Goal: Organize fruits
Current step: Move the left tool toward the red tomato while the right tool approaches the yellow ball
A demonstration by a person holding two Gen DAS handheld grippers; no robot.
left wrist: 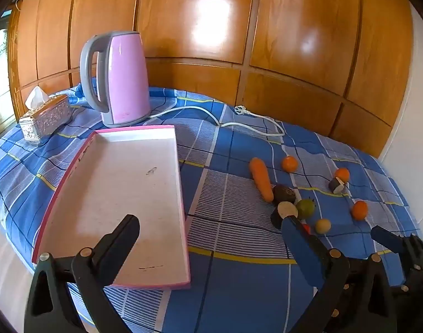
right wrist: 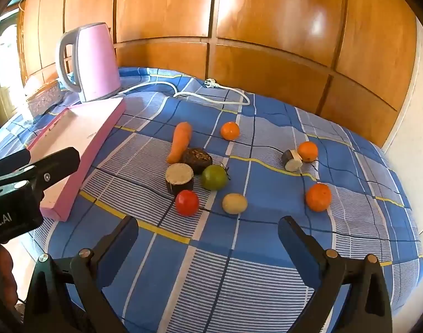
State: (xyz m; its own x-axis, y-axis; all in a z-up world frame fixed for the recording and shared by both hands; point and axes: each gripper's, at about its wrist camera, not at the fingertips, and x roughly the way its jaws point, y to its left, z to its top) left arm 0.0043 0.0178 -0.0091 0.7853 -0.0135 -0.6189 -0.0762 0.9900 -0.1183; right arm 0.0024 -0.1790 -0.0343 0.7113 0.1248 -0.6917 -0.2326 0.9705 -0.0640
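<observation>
Both grippers are wide open and hold nothing. The left gripper (left wrist: 208, 230) hangs over the pink tray (left wrist: 181, 172). The right gripper (right wrist: 208, 231) is near the red tomato (right wrist: 186, 202) and other fruits on the blue cloth (right wrist: 239, 277)

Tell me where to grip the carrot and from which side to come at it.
Grip the carrot across its thick middle with the right hand-held gripper, coming down from above, jaws set across its length. It lies flat on the tablecloth, and its narrow near end sits against a dark round piece, so the far half is probably the freer spot.
</observation>
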